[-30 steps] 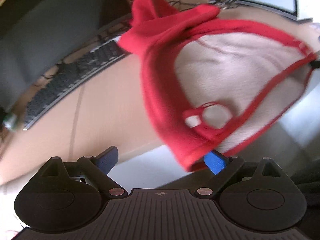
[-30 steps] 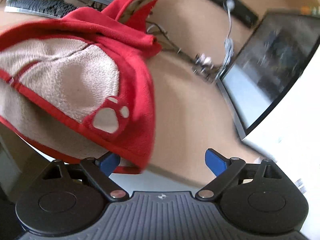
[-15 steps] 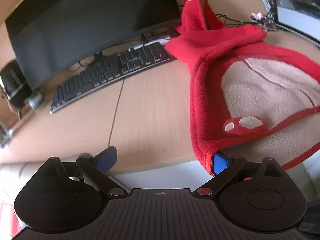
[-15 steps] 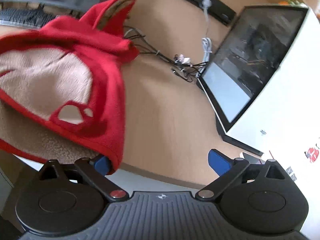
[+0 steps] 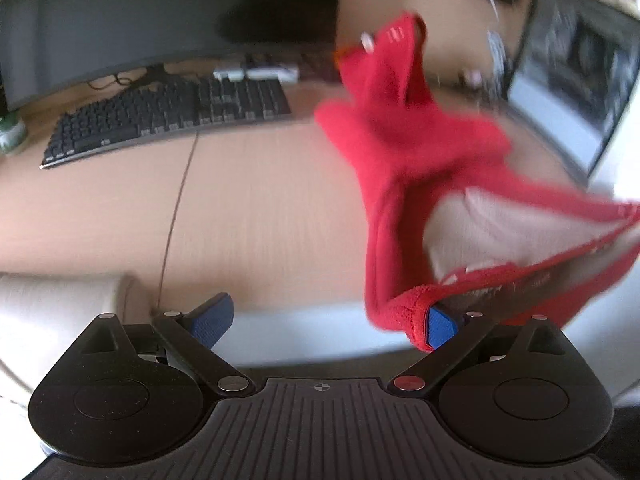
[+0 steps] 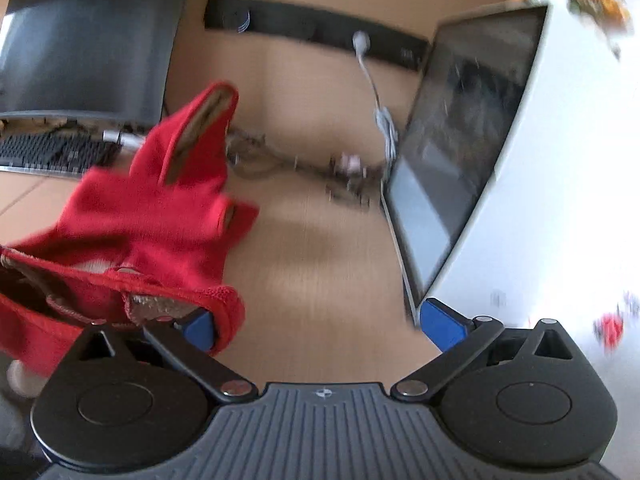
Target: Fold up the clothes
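Motion-blurred red fleece garment (image 5: 404, 152), cut off at right edge in left wrist view and at left edge in right wrist view. Hem wrapped over one blue pad (image 6: 199, 327), hiding most of it. Cable clutter (image 6: 304, 168) on counter (image 6: 320, 272) too smeared to identify.

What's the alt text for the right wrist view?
The right gripper, jaws opening wide with nothing between them, has a red fleece garment draped over its left finger and trailing across a wooden desk. Behind are a keyboard, a dark monitor and a laptop screen.
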Demonstrator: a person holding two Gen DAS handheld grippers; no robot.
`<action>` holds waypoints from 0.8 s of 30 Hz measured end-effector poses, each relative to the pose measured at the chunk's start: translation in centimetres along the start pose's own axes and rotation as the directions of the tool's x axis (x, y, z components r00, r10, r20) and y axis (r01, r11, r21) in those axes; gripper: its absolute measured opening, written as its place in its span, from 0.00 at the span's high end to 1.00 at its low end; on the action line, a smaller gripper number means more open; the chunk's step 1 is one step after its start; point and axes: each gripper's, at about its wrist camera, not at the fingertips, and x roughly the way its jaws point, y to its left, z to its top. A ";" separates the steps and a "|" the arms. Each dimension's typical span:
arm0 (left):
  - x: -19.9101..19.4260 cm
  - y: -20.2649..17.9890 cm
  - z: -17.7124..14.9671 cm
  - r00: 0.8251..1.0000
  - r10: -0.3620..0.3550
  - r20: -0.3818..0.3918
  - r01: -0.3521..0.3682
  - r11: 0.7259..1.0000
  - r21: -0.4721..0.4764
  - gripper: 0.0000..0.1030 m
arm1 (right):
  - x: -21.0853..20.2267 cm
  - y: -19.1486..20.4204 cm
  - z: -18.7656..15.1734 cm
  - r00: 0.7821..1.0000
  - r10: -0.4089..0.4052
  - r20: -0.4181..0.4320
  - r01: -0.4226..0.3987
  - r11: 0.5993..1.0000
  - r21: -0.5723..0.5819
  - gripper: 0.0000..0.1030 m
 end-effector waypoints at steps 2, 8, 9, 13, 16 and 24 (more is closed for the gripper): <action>0.2 0.2 2.3 0.998 0.024 0.057 -0.023 1.000 -0.016 0.03 | 1.6 -0.2 1.9 0.999 -0.004 0.047 0.005 0.999 -0.032 0.02; 3.4 -0.6 9.1 0.973 0.133 0.187 -0.128 0.991 -0.041 0.03 | 9.8 -1.4 5.3 0.996 0.010 0.093 -0.002 0.996 -0.091 0.02; 4.3 -0.7 10.0 0.970 0.147 0.191 -0.141 0.989 -0.045 0.03 | 11.4 -1.6 5.7 0.996 0.021 0.084 -0.013 0.996 -0.092 0.02; 8.2 -1.3 13.1 0.962 0.204 0.180 -0.197 0.979 -0.055 0.03 | 17.9 -2.1 7.0 0.997 0.063 0.049 -0.058 0.994 -0.093 0.02; 11.7 -2.1 14.4 0.952 0.264 0.155 -0.259 0.964 -0.050 0.03 | 23.5 -1.2 7.1 0.996 0.090 -0.009 -0.090 0.992 -0.086 0.02; 16.2 -2.3 15.0 0.975 0.205 0.081 -0.190 0.969 -0.159 0.04 | 24.1 -3.9 8.6 0.960 0.278 -0.028 -0.275 0.957 0.088 0.00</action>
